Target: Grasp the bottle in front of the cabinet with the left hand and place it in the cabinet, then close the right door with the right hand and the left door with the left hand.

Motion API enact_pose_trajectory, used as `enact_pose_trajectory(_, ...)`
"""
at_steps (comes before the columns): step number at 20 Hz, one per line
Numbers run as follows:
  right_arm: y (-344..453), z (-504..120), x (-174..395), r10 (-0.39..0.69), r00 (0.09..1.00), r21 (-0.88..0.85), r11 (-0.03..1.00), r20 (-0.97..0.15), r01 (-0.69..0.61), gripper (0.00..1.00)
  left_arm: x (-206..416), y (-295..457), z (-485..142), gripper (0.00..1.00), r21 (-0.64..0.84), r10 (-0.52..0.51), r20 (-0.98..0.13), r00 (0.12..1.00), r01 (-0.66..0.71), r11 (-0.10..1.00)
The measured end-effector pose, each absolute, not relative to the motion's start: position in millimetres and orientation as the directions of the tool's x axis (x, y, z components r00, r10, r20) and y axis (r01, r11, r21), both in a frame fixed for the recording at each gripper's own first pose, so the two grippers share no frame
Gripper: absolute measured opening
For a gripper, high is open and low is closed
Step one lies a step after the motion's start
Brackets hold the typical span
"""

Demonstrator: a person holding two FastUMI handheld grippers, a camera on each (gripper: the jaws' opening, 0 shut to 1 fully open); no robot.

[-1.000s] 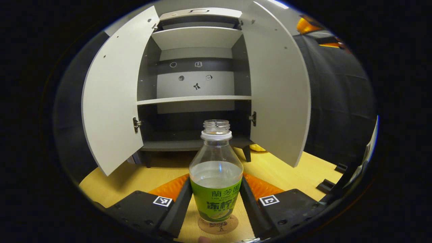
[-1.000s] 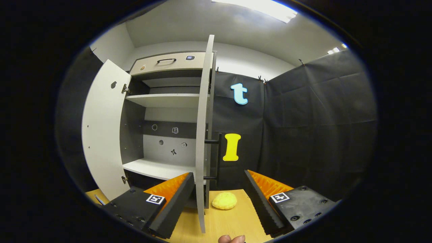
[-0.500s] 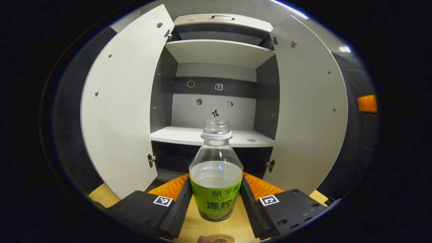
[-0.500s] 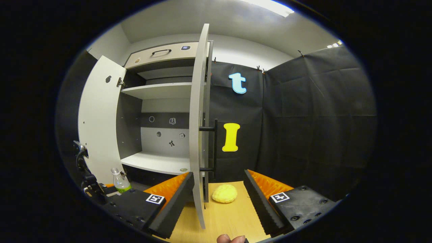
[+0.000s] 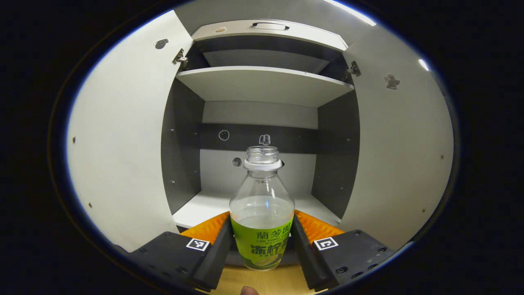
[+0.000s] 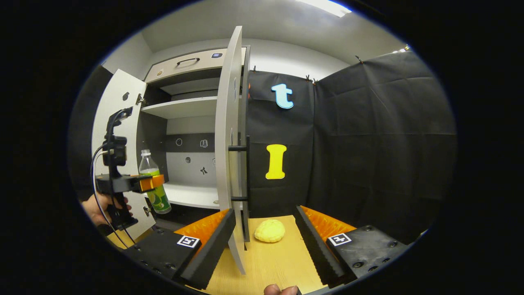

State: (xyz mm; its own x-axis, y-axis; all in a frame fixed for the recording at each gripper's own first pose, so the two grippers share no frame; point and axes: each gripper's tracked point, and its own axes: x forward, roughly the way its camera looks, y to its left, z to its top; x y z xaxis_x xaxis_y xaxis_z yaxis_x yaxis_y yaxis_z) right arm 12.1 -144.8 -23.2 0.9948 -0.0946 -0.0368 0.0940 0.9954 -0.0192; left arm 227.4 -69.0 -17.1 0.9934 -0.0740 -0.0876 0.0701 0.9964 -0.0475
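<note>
Fingers (image 5: 223, 246) of the left claw (image 5: 262, 246) press on both sides of the bottle (image 5: 262, 213), upright with its cap off, raised level with the cabinet's middle shelf (image 5: 204, 209), between the two open doors. The right gripper view adds the side-on picture: the same claw (image 6: 149, 183) and bottle (image 6: 153, 184) held in a hand (image 6: 98, 207) clear of the worktop (image 6: 274, 262), just before the shelf edge. The right claw (image 6: 265, 246) is spread apart and empty, straddling the right door's (image 6: 227, 135) edge, with a yellow lump (image 6: 269, 230) beyond.
</note>
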Motion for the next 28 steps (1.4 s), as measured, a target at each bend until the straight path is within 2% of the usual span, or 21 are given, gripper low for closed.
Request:
enact_pose_trajectory(8,-161.7,-17.0,6.6,-0.125,0.992,-0.036,0.992,-0.009,0.124,0.98,340.8,-68.2,22.7,0.77,-0.088,-0.076,-0.056,0.996,0.071,0.994)
enact_pose_trajectory(10,-168.6,-17.6,4.9,-0.143,0.990,-0.030,0.989,-0.008,0.143,0.98,369.2,-61.0,25.1,0.77,-0.065,-0.048,-0.054,0.997,0.045,0.997)
enact_pose_trajectory(13,-177.6,-17.7,3.2,-0.176,0.984,-0.039,0.984,-0.003,0.176,0.98,406.2,-60.6,16.9,0.77,-0.035,-0.044,-0.062,0.997,0.042,0.998)
enact_pose_trajectory(22,-197.0,-9.5,-5.0,-0.286,0.957,-0.060,0.956,0.040,0.288,0.98,483.1,-65.4,-50.6,0.78,-0.100,-0.068,-0.122,0.990,0.056,0.993)
enact_pose_trajectory(24,-201.6,-7.0,-10.4,-0.318,0.947,-0.067,0.945,0.055,0.321,0.94,494.7,-69.5,-61.0,0.77,-0.077,-0.069,-0.137,0.988,0.059,0.995)
enact_pose_trajectory(25,-204.1,-5.6,-13.6,-0.334,0.941,-0.065,0.939,0.060,0.338,0.98,496.7,-74.5,-65.7,0.78,-0.059,-0.077,-0.146,0.986,0.069,0.996)
enact_pose_trajectory(28,-208.4,-6.3,-23.4,-0.376,0.925,-0.047,0.924,0.062,0.379,0.98,499.7,-87.1,-65.2,0.78,0.006,-0.095,-0.128,0.987,0.096,0.995)
